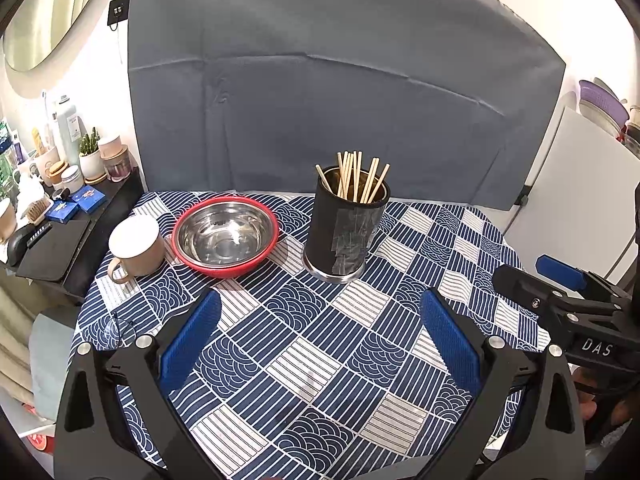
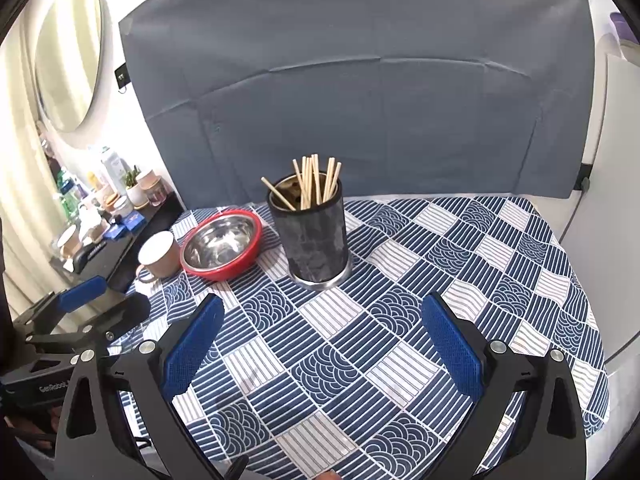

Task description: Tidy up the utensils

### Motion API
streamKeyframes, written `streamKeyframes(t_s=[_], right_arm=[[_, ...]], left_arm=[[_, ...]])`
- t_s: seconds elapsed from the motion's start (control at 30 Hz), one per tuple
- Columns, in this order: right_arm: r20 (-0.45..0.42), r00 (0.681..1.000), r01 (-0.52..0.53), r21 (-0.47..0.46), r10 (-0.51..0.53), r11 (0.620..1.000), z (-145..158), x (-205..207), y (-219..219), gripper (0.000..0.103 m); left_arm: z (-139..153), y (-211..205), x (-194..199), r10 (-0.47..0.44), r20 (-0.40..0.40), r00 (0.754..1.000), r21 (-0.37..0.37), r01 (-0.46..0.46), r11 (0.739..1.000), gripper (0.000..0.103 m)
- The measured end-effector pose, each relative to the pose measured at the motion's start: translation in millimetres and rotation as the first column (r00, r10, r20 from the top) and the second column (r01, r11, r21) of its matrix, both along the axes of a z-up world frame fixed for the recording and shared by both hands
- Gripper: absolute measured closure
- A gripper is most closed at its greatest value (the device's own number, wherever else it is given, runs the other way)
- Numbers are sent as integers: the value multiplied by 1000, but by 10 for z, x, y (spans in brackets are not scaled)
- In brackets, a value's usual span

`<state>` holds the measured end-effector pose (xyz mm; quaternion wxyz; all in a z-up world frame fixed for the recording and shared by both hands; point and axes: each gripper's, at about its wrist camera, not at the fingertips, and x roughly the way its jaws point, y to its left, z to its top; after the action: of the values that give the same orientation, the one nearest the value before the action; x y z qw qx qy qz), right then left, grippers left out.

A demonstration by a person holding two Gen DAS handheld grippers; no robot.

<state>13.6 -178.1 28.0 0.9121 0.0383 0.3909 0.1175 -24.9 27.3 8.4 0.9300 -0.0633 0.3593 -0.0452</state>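
Observation:
A black cylindrical holder [image 1: 345, 232] [image 2: 313, 236] stands upright near the middle of the table, with several wooden chopsticks [image 1: 354, 178] [image 2: 313, 181] standing in it. My left gripper [image 1: 320, 308] is open and empty, hovering over the tablecloth in front of the holder. My right gripper [image 2: 322, 308] is open and empty too, in front of the holder. Each gripper shows at the edge of the other's view: the right gripper [image 1: 560, 276] and the left gripper [image 2: 92, 300].
A steel bowl with a red outside [image 1: 226, 236] [image 2: 222, 245] sits left of the holder, and a beige mug [image 1: 136, 250] [image 2: 159, 256] left of that. The table [image 1: 320, 360] has a blue patterned cloth. A cluttered black shelf [image 1: 60, 216] stands off the left edge. A grey backdrop [image 1: 340, 80] rises behind.

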Motion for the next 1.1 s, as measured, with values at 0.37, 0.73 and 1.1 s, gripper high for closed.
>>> streamKeyframes(t_s=[0.37, 0.73, 1.1], right_arm=[[-7, 1000, -3, -2, 3, 1000, -12, -8, 3, 8], [-12, 1000, -7, 3, 7, 1000, -22, -27, -31, 8], [-11, 1000, -9, 5, 9, 1000, -5, -45, -83, 8]], left_arm=[[-10, 16, -13, -3, -7, 1000, -18, 3, 1000, 6], [40, 51, -62, 64, 15, 998, -1, -64, 998, 6], [10, 50, -49, 67, -11, 998, -19, -67, 998, 6]])
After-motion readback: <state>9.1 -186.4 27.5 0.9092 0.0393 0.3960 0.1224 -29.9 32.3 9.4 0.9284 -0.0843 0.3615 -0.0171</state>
